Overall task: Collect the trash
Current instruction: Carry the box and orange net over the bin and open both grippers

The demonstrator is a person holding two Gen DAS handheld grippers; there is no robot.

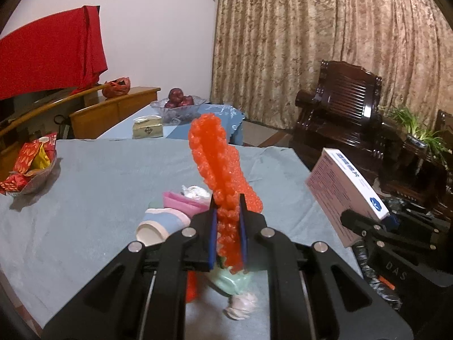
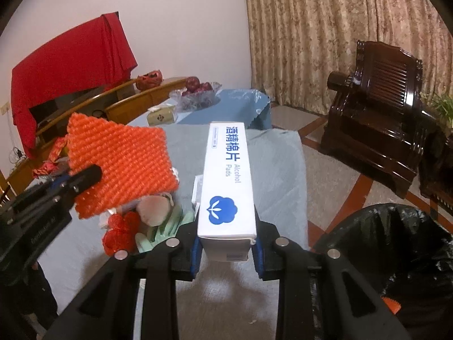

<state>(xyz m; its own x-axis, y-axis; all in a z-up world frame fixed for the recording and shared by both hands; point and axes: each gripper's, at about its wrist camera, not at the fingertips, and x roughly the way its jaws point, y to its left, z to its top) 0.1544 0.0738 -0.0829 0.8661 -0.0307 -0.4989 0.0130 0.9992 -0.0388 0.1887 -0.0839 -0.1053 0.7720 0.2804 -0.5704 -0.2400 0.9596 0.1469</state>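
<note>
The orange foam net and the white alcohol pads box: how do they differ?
The orange foam net is soft, bumpy mesh; the white alcohol pads box is rigid, smooth, printed card. The net is in the left hand-held gripper, the box in the right hand-held gripper. Both are clamped and lifted above the table.

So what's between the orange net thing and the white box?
In the right wrist view, bare grey tablecloth shows between the orange foam net and the alcohol pads box.

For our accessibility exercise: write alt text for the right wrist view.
The right gripper clamps a white alcohol pads box above a grey-clothed table. To its left, the left gripper holds orange foam netting; a black-lined bin stands lower right.
</note>
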